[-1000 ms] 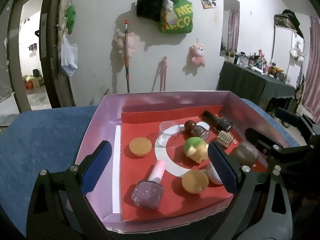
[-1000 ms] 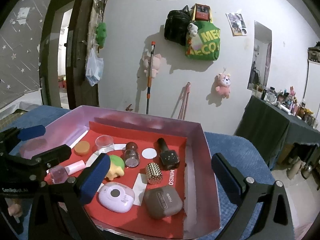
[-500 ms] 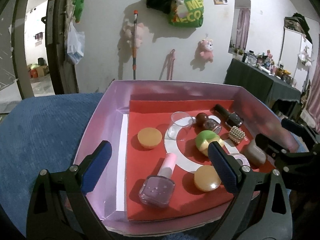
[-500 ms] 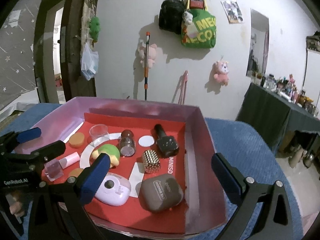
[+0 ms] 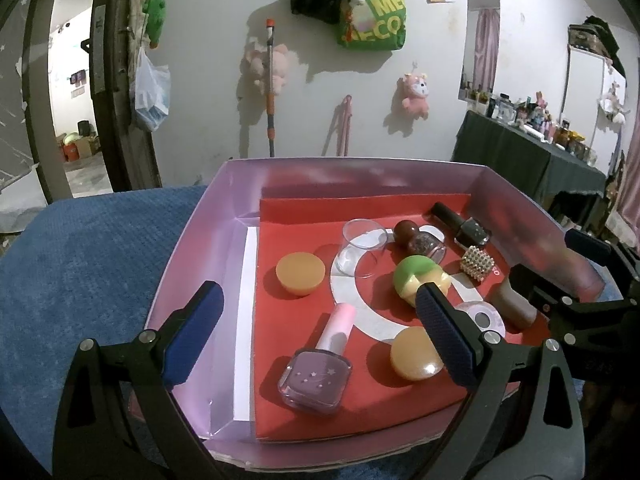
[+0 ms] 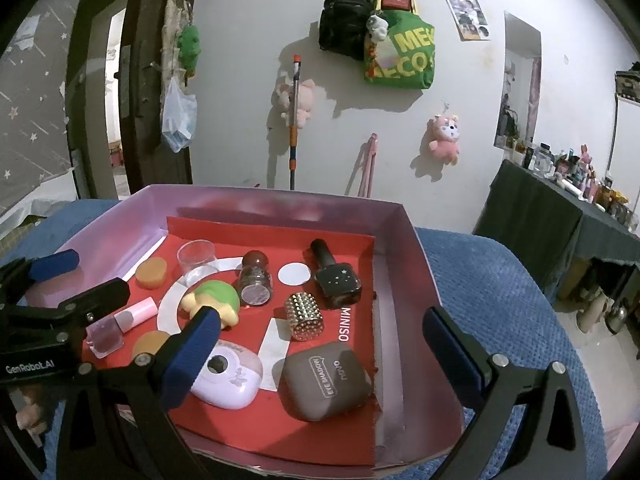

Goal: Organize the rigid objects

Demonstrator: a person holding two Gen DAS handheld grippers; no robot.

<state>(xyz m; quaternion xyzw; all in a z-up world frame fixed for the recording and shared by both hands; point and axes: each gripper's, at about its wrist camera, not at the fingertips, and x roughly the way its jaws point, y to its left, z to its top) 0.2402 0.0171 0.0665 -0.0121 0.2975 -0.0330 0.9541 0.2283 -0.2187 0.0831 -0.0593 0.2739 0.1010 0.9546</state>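
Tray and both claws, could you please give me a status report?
Left claw open, right claw open, both empty. Purple polish bottle lies flat in tray. Yellow cap crowds it.

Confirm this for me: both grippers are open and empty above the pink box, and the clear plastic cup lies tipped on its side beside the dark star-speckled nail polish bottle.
One detail is wrong. The clear plastic cup stands upright, not on its side; the right wrist view shows its open rim facing up. The rest holds: the left gripper and right gripper are open and empty above the pink box, and the dark star-speckled nail polish bottle lies on the red liner.
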